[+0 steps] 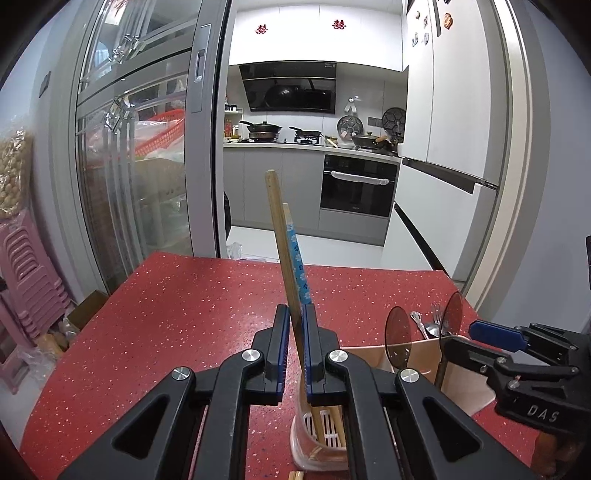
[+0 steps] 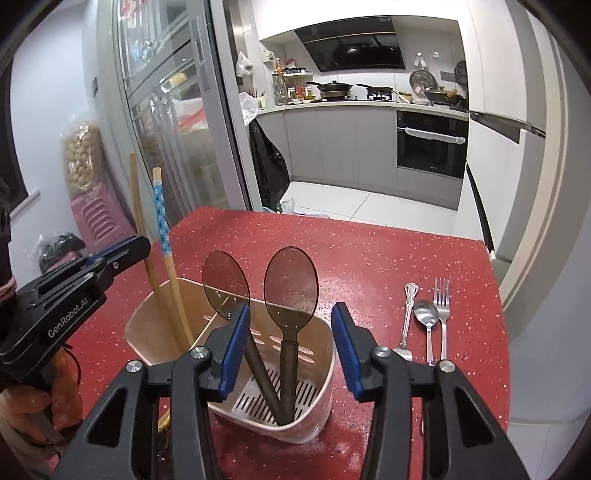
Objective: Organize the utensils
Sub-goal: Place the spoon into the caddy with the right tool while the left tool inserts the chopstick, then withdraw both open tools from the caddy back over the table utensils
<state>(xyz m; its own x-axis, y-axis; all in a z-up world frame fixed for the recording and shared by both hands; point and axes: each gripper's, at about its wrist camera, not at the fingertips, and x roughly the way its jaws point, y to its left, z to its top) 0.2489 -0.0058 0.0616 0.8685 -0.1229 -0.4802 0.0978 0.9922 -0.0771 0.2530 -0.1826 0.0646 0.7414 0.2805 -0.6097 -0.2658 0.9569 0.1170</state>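
Left gripper clenches wooden chopsticks over slotted plastic holder; right gripper released around smoky translucent oval spoons.

On the black body of my right tool, seen from my left wrist camera, I read the raised letters "DAS". On the black side of my left tool, seen from my right wrist camera, white lettering spells "GenRobot.AI". Two red double-happiness signs stand on the white upper kitchen cabinets. Small lettering on the black oven door is too small for me to read.
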